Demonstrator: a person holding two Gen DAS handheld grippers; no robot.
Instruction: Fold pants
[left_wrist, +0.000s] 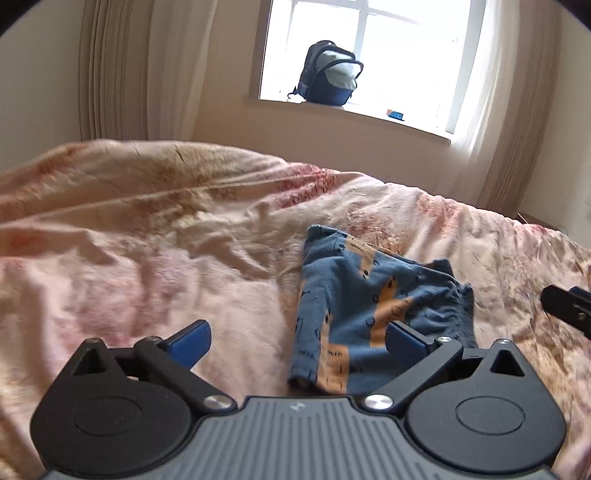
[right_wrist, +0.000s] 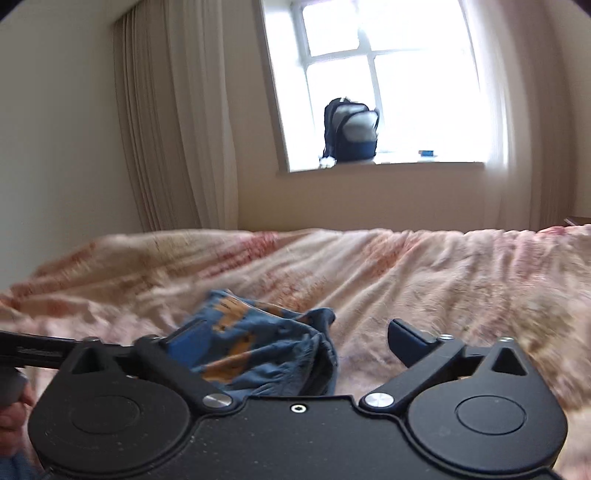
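Right wrist view smeared by motion blur: bedspread (right_wrist: 424, 280) and pants (right_wrist: 258, 343) soft, print unreadable. Near edge of pants hidden behind the right gripper (right_wrist: 295, 343) body and its left finger. In left wrist view the left gripper (left_wrist: 297, 338) right finger covers part of the pants (left_wrist: 354, 306); right gripper (left_wrist: 569, 306) cut off at the right edge. Small blue item on sill (left_wrist: 395, 115) too small to identify. Window (left_wrist: 369, 48) overexposed.

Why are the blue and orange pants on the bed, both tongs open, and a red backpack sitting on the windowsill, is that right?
Nearly. The backpack on the windowsill is dark navy blue, not red; the left wrist view shows it clearly. The rest holds: the blue and orange pants lie on the bed, and the left tongs and right tongs are open.
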